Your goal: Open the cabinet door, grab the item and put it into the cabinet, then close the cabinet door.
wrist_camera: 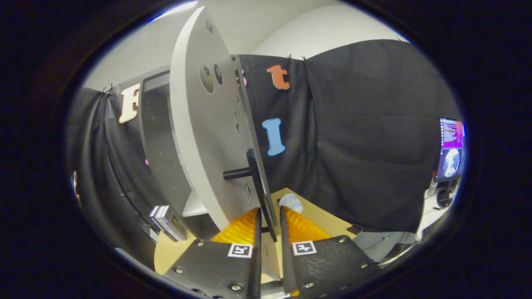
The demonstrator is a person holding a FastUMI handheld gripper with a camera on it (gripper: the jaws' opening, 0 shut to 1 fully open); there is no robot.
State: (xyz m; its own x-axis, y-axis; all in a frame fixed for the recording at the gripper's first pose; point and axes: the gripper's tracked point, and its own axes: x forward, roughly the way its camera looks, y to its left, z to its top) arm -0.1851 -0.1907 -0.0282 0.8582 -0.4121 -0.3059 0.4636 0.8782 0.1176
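Observation:
The pale grey cabinet door [203, 137] stands swung open, nearly edge-on to me. Its black bar handle [258, 182] runs down between my fingers, and my gripper [270, 218] is shut on it, one finger on each side. Left of the door lies the cabinet's dark interior [160, 141] with a white shelf [194, 205] low down. A small white rounded item [291, 202] lies on the wooden tabletop [320, 220], just beyond my right finger and clear of it.
A small striped box [166, 222] sits on the table at the cabinet's foot, left of the door. A lit monitor [451, 149] stands far right past the table edge. Black cloth hangs behind the table.

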